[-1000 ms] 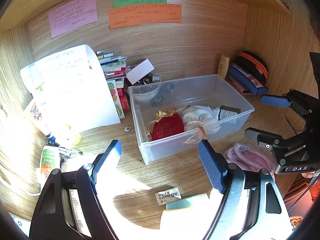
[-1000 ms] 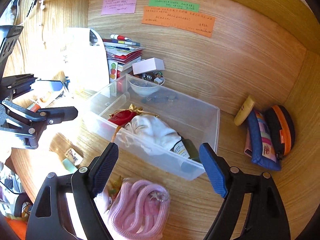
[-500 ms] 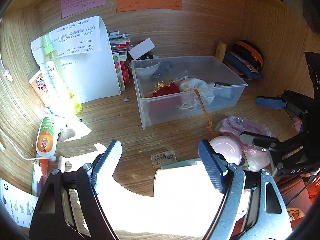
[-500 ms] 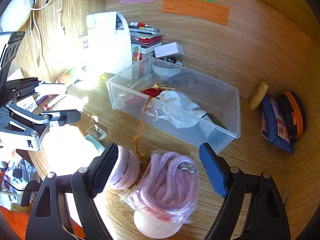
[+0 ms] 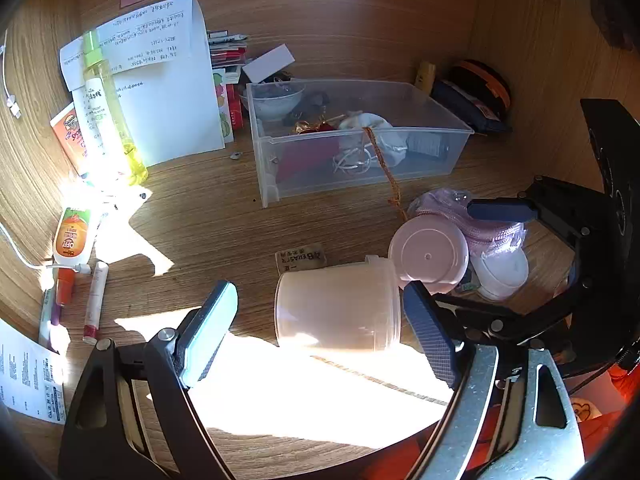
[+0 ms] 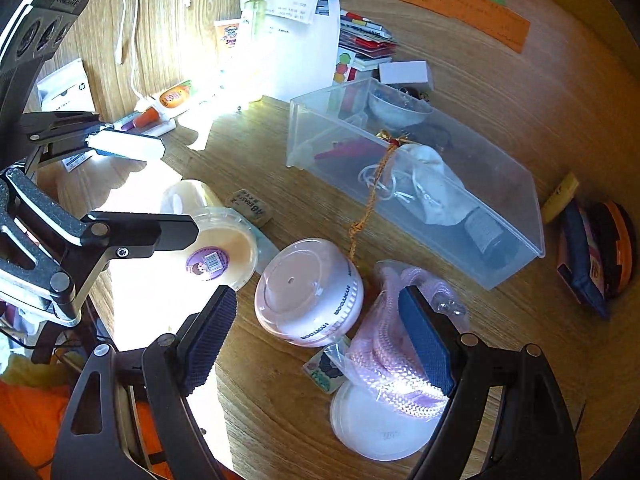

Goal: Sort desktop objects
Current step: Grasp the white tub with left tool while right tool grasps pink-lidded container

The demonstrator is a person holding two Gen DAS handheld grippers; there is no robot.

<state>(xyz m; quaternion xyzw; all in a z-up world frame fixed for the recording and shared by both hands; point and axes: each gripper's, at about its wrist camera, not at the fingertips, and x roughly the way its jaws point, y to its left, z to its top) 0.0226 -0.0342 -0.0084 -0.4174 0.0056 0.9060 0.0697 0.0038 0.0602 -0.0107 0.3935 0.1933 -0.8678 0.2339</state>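
Over the last second both views have tipped down from the far wall to the near edge of the surface, bringing into sight a cluster of loose things that was mostly hidden below the frame a second ago. The left hand-held gripper now brackets a translucent tub lying on its side; its jaws are opening, the tub sits between them, and the pads do not press on it. The right hand-held gripper is spread wide and grasps nothing; between its fingers lie a round pink lidded container and, to the right, a bagged pink cord resting on a white lid. This probably means each hand is lining up its next pick, the tub on the left and the pink container or the cord on the right.

The clear plastic bin, farther back at the middle, already holds a small bowl, a red pouch and a white drawstring bag, whose braided cord trails over the bin's near wall towards the pink container.

The surface is wood-grain, backed by walls of the same finish with pink, green and orange notes stuck on. Hard sunlight washes out the near left part. At the left stand a yellow spray bottle and a folded paper sheet, with tubes and pens lying nearby; pouches sit in the far right corner.
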